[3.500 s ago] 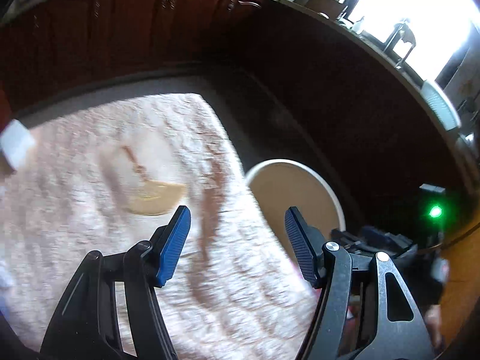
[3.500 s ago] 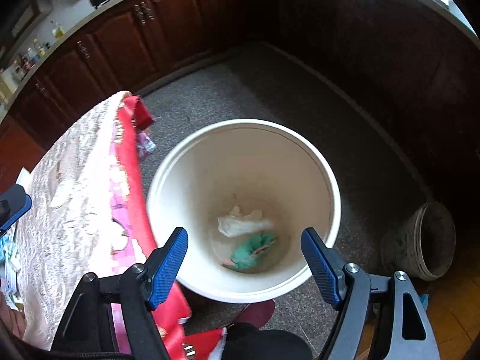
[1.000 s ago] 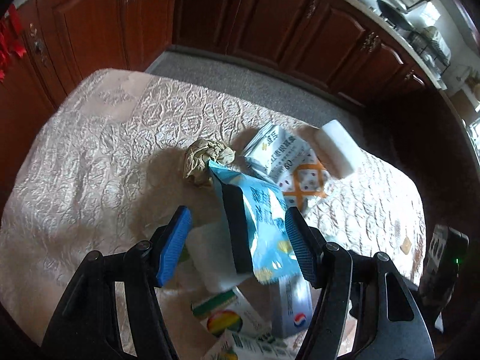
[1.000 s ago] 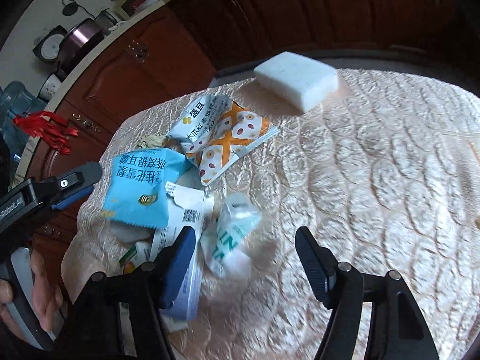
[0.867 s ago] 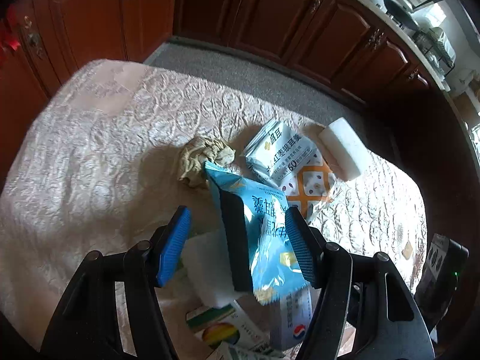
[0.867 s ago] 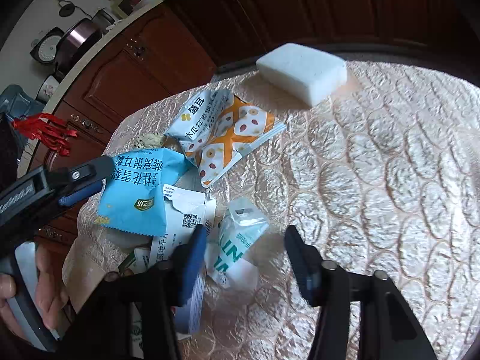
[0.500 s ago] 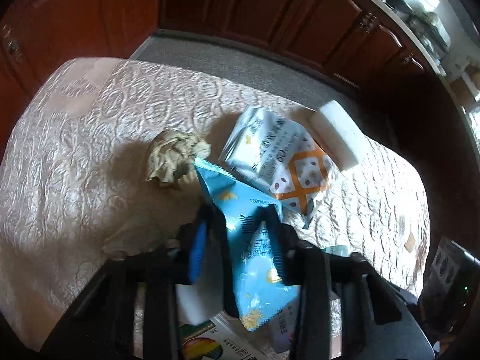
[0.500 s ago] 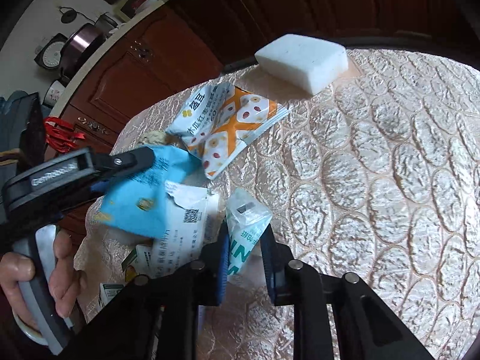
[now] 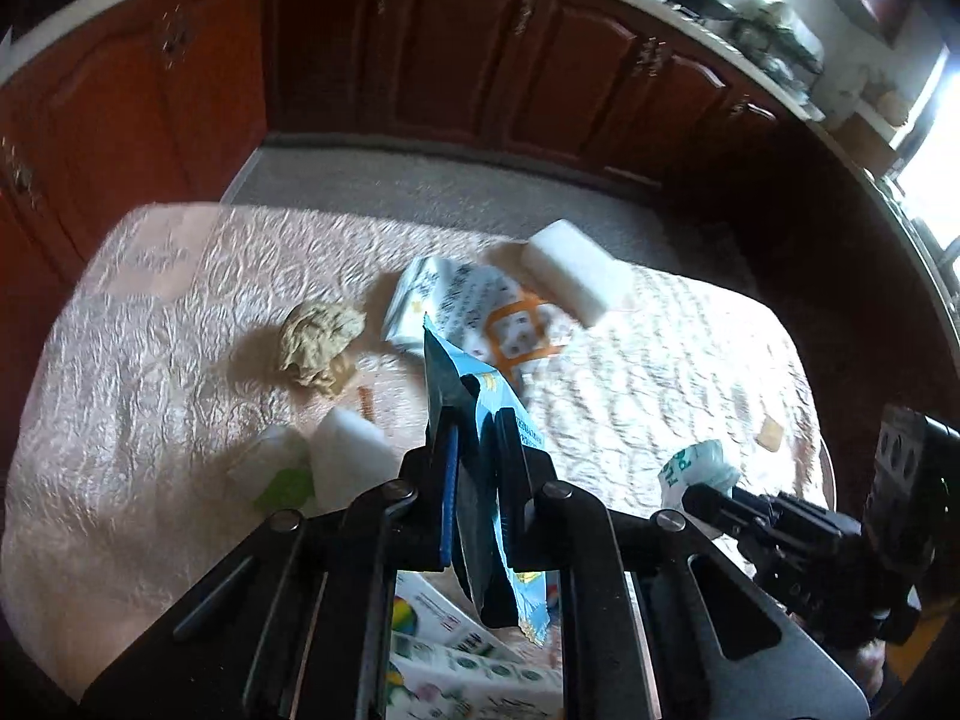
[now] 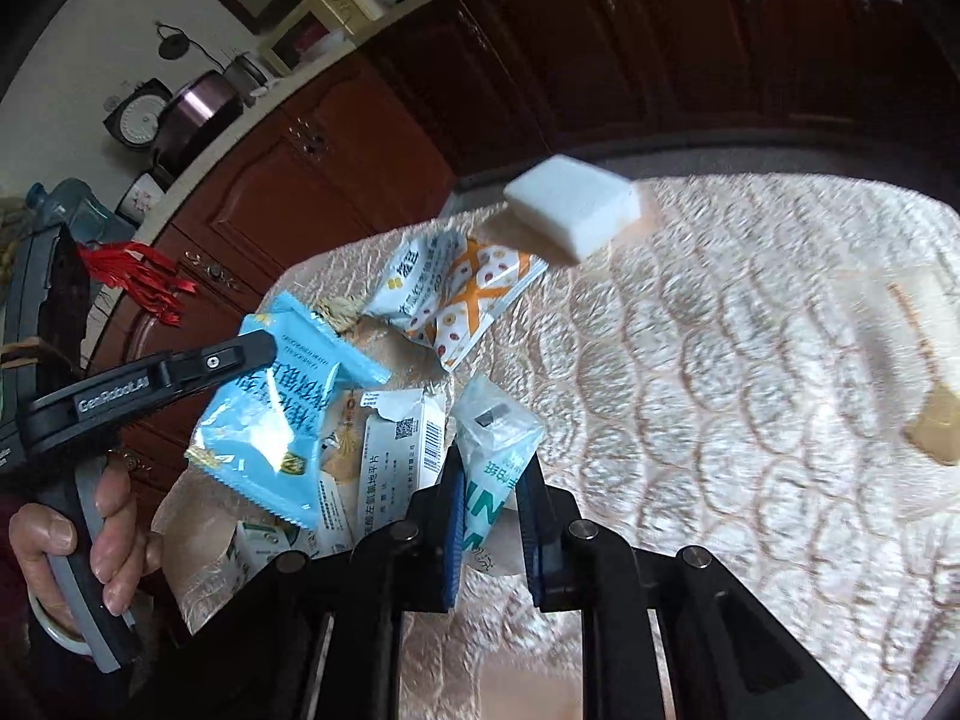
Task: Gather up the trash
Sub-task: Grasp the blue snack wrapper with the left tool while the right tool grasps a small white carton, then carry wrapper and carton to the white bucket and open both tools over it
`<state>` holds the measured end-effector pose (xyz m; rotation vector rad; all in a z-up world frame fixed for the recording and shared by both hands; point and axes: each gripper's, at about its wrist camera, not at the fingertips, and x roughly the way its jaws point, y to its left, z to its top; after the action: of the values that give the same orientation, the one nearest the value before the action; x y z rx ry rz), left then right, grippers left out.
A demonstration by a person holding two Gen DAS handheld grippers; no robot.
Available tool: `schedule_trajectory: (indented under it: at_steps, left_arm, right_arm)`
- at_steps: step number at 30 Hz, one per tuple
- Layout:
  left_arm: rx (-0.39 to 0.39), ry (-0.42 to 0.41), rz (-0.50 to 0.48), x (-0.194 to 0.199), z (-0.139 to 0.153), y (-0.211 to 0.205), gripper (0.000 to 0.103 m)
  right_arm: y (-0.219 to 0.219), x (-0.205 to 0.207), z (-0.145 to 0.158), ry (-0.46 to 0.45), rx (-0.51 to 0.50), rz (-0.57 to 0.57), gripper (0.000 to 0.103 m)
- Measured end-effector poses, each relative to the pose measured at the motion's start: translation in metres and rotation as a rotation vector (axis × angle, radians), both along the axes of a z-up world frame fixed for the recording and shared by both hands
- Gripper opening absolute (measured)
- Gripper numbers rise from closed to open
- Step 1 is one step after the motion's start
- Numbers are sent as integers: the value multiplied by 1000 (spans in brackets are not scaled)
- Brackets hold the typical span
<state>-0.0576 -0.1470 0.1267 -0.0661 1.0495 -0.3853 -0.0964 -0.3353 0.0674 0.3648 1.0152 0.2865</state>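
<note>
Grippers both pinch trash above the table [image 10: 750,360]: left gripper [image 9: 477,441] clamps a blue wrapper [image 9: 480,420], right gripper [image 10: 489,480] a clear packet [image 10: 495,438]. Orange wrapper [image 10: 462,294], paper ball [image 9: 318,345], boxes [image 10: 390,450] and white blocks [image 10: 570,204] remain, so plenty is left.

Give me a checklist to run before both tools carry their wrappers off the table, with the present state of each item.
1. Left tool shut on the blue wrapper: ok.
2. Right tool shut on the clear green-print wrapper: ok.
3. Blue wrapper lifted off the pile: ok, it hangs above the torn white packet.
4. Clear wrapper free of the tablecloth: cannot tell, its lower end is hidden behind the fingers.
5. Bin within sight for the drop: not ok, neither view shows one.
6. Trash still left: crumpled paper ball, orange-and-white wrapper.
</note>
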Motion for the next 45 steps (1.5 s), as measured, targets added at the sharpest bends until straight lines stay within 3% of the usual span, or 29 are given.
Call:
schedule_trajectory:
  at_steps: [14,26,36,45]
  left_arm:
    - [-43,-77,-191,-52,38,-102,8]
    - [-91,-66,-411,-98,45,-235,8]
    - [-153,6,-551,-134,19,-356,8]
    - [-174,21,-603,-149,-4,-409,8]
  right_arm:
    - [-89,-65,40,-60,-110,-130,15]
    - [-220,-146,49,-41,-168,-376,15]
    - [-330,-209,36,53,-210,-597,15]
    - [-362,-220,5,144,-207,-677,15]
